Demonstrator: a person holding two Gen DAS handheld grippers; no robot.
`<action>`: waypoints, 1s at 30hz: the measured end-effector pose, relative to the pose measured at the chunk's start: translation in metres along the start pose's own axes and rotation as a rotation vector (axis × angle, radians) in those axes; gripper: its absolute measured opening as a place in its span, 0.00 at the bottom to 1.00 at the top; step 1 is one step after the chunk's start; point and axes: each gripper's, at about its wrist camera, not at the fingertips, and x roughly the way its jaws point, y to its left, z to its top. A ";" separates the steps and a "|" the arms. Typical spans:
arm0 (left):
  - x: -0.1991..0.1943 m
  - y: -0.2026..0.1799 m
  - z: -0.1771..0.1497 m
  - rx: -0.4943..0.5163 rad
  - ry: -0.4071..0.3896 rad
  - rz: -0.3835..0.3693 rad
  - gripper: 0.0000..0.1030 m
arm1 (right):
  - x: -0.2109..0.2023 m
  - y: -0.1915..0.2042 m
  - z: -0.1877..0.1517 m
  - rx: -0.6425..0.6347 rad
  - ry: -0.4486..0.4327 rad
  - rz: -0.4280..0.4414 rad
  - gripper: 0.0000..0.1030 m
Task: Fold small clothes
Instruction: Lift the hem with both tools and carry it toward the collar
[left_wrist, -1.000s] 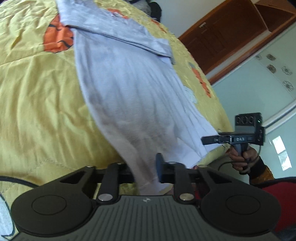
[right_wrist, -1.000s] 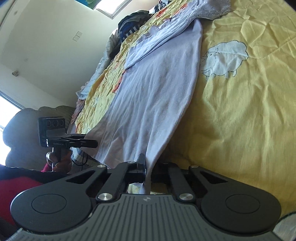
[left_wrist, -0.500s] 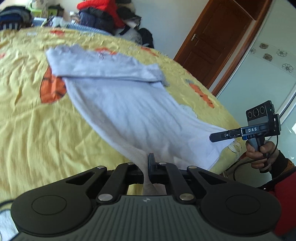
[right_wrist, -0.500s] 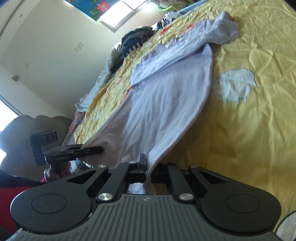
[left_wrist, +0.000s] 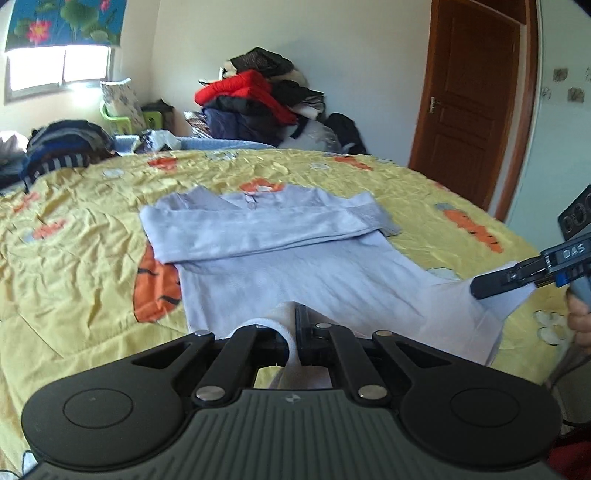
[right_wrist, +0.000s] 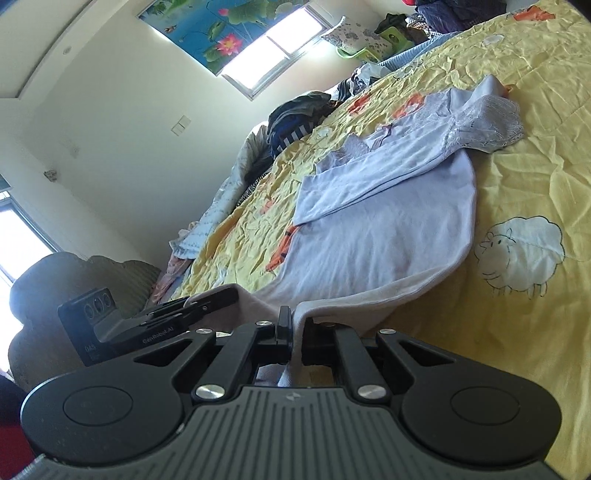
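A pale lilac long-sleeved shirt (left_wrist: 295, 258) lies on the yellow bedspread (left_wrist: 74, 258), its sleeves folded across the chest. The near hem is lifted off the bed. My left gripper (left_wrist: 293, 328) is shut on the hem's left corner. My right gripper (right_wrist: 295, 325) is shut on the hem's right corner. In the left wrist view the right gripper (left_wrist: 476, 290) shows at the right edge, pinching the cloth, with a hand below it. The right wrist view shows the shirt (right_wrist: 388, 229) stretching away up the bed and the left gripper (right_wrist: 229, 295) low at the left.
Piles of clothes (left_wrist: 255, 99) are stacked beyond the far side of the bed, with more clothes (left_wrist: 62, 144) at its far left. A brown door (left_wrist: 472, 110) stands at the right. The bedspread (right_wrist: 517, 184) has orange and sheep prints.
Both grippers have risen with the hem, lifting it off the bed. The left gripper closed fully on the cloth and rolled level, so its view now looks along the bed to the far wall.
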 end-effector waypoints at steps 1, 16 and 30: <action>0.001 0.000 0.001 -0.005 -0.002 0.010 0.02 | 0.000 0.000 0.001 0.003 -0.007 0.003 0.09; -0.005 0.039 0.047 -0.199 -0.073 -0.078 0.02 | 0.000 0.004 0.041 0.001 -0.153 0.049 0.09; 0.003 0.076 0.079 -0.462 -0.160 -0.289 0.02 | 0.006 -0.021 0.080 0.052 -0.279 0.012 0.09</action>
